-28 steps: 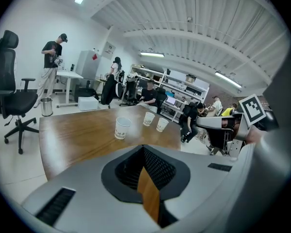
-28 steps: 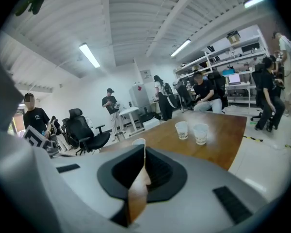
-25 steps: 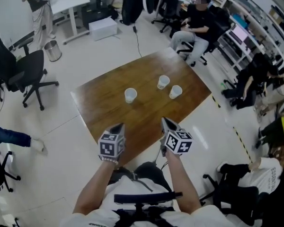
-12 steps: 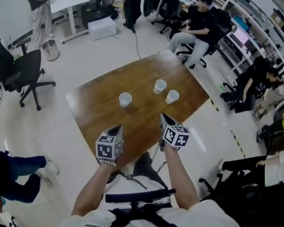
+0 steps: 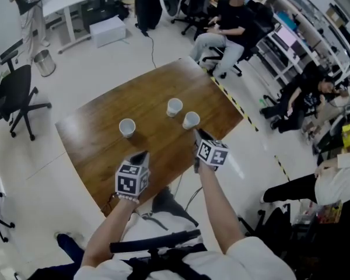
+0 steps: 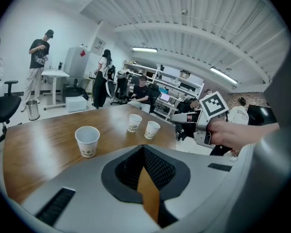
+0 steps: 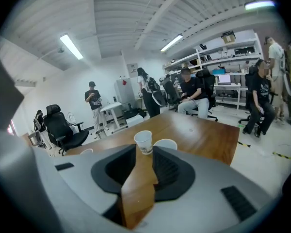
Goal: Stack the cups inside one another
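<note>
An open-plan lab workshop: far equipment shelves [image 7: 233, 52] with monitors, rolling office chairs [image 7: 58, 126], a standing desk [image 6: 54, 74], a strip-lit corrugated ceiling [image 7: 116, 18].

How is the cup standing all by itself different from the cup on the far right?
The lone cup has bare table all around it, while the rightmost cup stands close beside a third cup. The lone cup sits toward the table's left side and the rightmost cup sits near its right edge. Both are white paper cups, standing upright, and neither is stacked yet.

Left cup [image 5: 127, 127] stands apart, middle cup [image 5: 174, 107] beside right cup [image 5: 191, 120], all upright
</note>
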